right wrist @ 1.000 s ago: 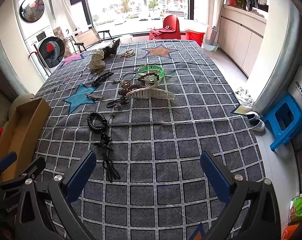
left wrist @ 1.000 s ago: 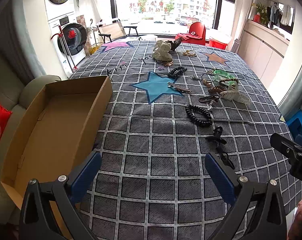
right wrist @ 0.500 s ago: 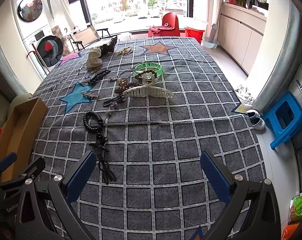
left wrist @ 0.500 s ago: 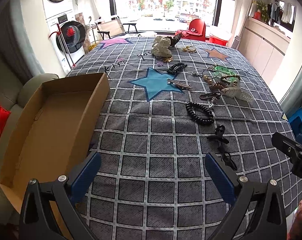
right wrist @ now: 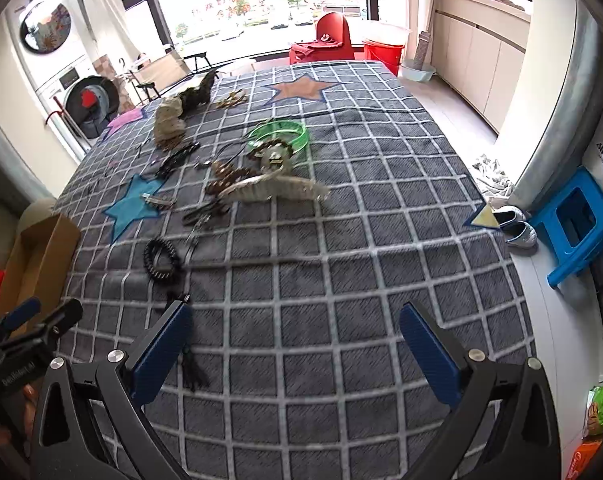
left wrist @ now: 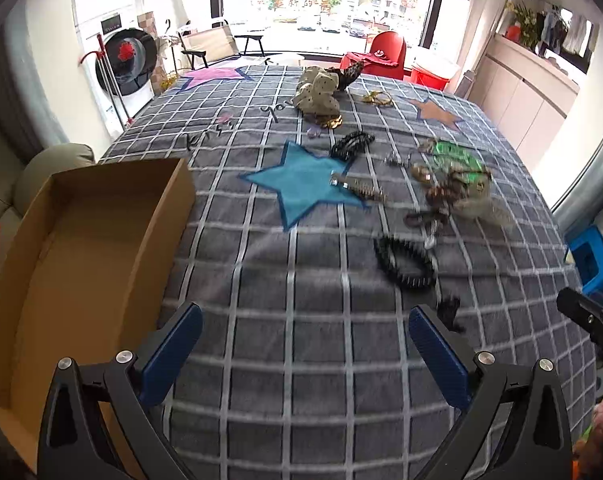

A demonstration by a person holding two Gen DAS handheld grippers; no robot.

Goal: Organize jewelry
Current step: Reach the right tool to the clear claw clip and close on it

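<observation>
Checked grey cloth (left wrist: 301, 320), sunlit window (left wrist: 325, 0)

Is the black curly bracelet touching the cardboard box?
Apart. The left wrist view shows the black curly bracelet lying far right of the cardboard box, with bare checked blanket between.

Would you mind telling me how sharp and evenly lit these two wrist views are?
Left wrist view: motion blur smears the green bangle and black coil bracelet; the left gripper stays crisp; the window is overexposed. Right wrist view: milder blur on the large hair claw; fisheye bends the blue stool and the walls; the right gripper is sharp.
</observation>
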